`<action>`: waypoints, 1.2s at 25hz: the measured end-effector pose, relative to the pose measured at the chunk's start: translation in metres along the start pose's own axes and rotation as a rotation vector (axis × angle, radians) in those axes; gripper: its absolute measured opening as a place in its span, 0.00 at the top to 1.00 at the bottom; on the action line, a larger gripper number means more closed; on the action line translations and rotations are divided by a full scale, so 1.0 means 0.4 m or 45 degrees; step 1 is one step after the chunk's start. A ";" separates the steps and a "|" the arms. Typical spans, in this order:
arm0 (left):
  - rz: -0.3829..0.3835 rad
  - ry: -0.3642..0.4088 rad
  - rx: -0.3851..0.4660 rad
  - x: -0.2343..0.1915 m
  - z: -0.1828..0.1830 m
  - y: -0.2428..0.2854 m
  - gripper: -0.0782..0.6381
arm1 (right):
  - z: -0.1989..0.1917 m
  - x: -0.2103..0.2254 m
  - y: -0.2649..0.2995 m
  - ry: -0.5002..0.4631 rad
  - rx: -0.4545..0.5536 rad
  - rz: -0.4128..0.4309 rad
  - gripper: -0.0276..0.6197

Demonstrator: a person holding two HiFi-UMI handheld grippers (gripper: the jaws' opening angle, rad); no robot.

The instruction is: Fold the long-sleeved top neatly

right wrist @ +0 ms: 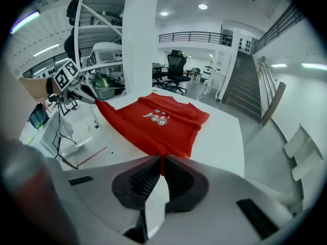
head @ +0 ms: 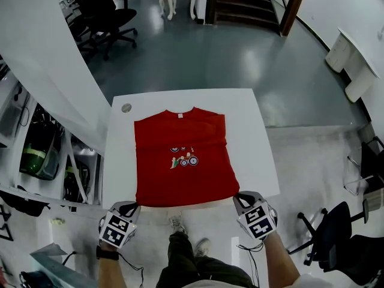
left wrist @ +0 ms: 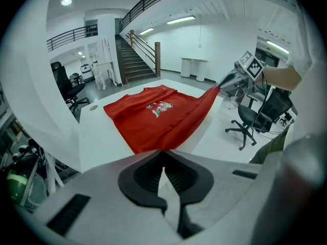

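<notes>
The red fabric top (head: pixel 180 161), a small cartoon print on its chest, lies spread on the white square surface (head: pixel 258 143), collar at the far side. The left hand-held gripper (head: pixel 133 206) is clamped on its near-left hem corner. The right hand-held gripper (head: pixel 239 198) is clamped on the near-right corner, with the hem stretched between them at the surface's near edge.

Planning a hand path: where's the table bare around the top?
Widest bare strip: table right of the top. Narrower strip on its left. Thin strip past the collar, small disc at its left end. Near edge crowded: left tongs and right tongs grip the hem.
</notes>
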State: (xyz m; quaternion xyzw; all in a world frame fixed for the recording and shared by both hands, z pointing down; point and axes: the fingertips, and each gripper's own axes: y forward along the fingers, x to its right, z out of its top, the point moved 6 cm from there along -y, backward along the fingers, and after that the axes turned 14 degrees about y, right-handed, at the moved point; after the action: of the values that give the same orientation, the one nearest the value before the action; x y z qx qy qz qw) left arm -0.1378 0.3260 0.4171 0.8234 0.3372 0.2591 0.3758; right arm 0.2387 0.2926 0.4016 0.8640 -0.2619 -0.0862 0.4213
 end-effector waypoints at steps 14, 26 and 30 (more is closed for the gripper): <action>-0.060 0.014 0.001 -0.262 0.118 0.066 0.86 | 0.263 0.086 0.104 0.044 0.018 -0.037 0.91; -0.156 0.011 0.028 -0.495 0.212 0.169 0.86 | 0.459 0.161 0.208 0.108 -0.020 -0.116 0.91; -0.177 0.005 0.045 -0.562 0.251 0.197 0.86 | 0.512 0.189 0.234 0.116 -0.024 -0.138 0.91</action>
State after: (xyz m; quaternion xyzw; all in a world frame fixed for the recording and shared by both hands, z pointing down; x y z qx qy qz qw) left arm -0.1847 0.0743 0.3819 0.8040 0.3988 0.2279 0.3776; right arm 0.1916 0.0655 0.3504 0.8759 -0.1945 -0.0721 0.4356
